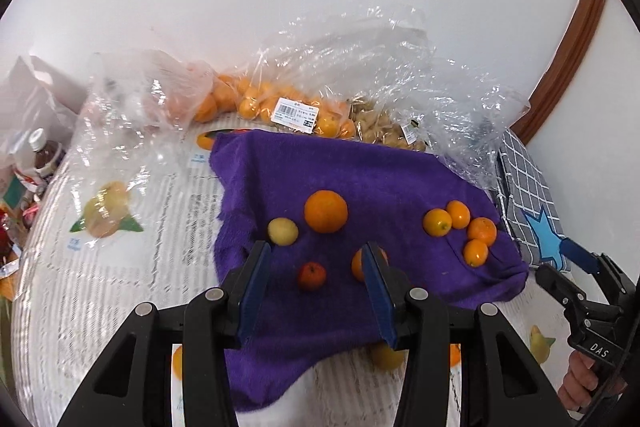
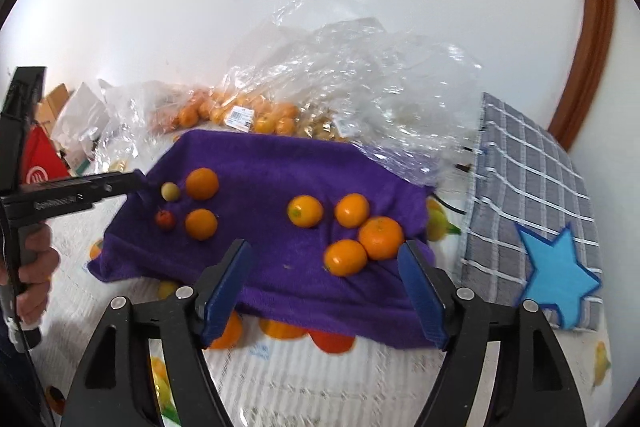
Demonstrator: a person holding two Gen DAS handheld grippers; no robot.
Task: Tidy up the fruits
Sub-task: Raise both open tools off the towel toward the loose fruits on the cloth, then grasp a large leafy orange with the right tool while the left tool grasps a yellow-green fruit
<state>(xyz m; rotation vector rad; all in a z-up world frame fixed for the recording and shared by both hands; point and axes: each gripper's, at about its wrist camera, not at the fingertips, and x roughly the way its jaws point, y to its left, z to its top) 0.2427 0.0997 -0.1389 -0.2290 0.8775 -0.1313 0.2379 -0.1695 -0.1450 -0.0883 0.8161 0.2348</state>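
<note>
4 oranges (image 2: 352, 235) clustered on purple towel (image 2: 260, 163), right side; big orange (image 1: 325, 211), yellow fruit (image 1: 282, 231), small red one (image 1: 311, 275) (tomato?) left. Left claw (image 1: 316, 263) & right claw (image 2: 324, 259) both open, empty, above towel

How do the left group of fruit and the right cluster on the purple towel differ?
The left group is mixed: two oranges, a pale yellow fruit and a small red one, lying apart. The right cluster is four orange fruits, similar in colour, packed closer, some touching. Both lie on the purple towel, and no hand-held gripper grips either.
</note>
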